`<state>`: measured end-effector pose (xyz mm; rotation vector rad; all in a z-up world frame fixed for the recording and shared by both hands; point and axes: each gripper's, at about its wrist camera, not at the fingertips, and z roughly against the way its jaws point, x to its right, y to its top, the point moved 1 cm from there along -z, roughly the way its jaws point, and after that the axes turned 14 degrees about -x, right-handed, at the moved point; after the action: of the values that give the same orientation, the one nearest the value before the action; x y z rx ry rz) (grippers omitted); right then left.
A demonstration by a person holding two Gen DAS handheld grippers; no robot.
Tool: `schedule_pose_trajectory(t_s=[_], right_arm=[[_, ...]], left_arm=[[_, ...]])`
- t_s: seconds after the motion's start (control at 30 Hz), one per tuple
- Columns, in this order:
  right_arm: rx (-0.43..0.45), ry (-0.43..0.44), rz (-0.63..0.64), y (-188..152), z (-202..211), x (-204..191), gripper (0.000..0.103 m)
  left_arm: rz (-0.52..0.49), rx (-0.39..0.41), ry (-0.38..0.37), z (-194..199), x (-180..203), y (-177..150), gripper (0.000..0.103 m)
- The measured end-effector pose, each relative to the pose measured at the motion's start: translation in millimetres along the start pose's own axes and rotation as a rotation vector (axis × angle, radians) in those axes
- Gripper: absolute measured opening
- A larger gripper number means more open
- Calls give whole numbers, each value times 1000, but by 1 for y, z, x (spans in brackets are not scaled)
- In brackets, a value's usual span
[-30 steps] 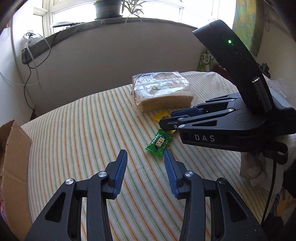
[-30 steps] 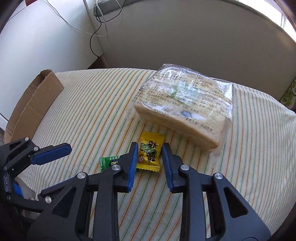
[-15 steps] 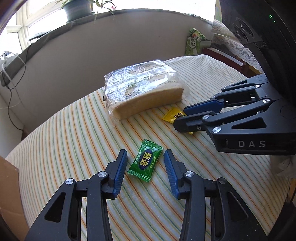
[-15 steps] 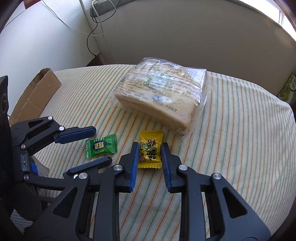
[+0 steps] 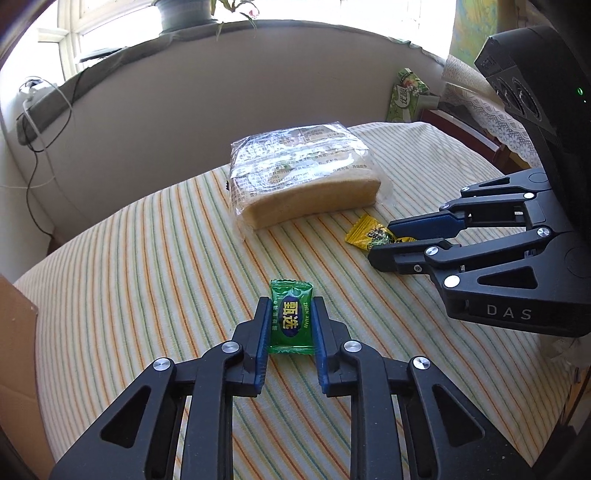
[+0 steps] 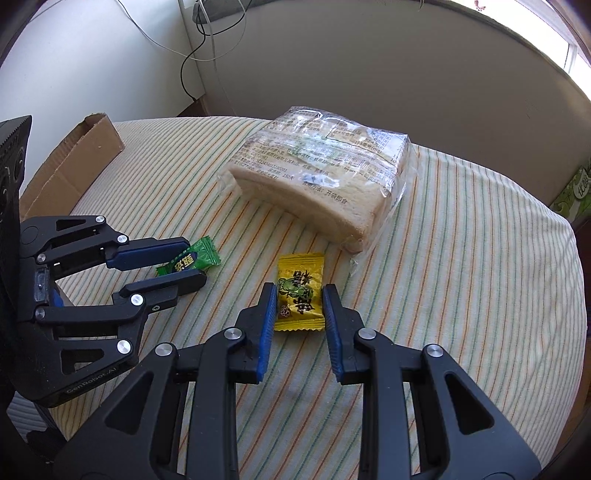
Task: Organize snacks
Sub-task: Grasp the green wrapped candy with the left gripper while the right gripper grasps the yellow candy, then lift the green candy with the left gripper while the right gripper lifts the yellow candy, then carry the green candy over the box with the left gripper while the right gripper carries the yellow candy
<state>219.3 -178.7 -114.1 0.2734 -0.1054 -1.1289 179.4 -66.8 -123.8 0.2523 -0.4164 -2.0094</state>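
- The left gripper (image 5: 290, 314) fingers are clamped on the green candy (image 5: 290, 317); the right gripper (image 6: 300, 302) fingers pinch the yellow candy (image 6: 300, 297).
- The bagged bread (image 6: 317, 177) lies just beyond both candies.
- A cardboard box (image 6: 74, 162) sits at the edge of the striped bench (image 6: 461, 258); a potted plant (image 5: 184, 13) stands on the windowsill.

Green wrapped candy (image 5: 290, 320): flat on striped cloth, printed face up, crimped ends near and far | Yellow wrapped candy (image 6: 300, 292): flat, cartoon print up, just beside the bread's corner | Bagged sliced bread (image 6: 318, 176): clear printed wrapper, lying on its side, behind both candies
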Motion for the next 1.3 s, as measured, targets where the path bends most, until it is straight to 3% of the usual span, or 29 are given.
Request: schedule_pose_trajectory(t_s=[0.23, 0.77, 1.3], right_arm=[[6, -6, -25, -3, 3, -4, 25], [51, 23, -37, -21, 29, -21, 25], [147, 63, 67, 1, 73, -91, 25]], left_arm=[[57, 21, 7, 12, -8, -14, 19], [97, 163, 58, 81, -17, -43, 19], [198, 263, 134, 130, -58, -77, 19]])
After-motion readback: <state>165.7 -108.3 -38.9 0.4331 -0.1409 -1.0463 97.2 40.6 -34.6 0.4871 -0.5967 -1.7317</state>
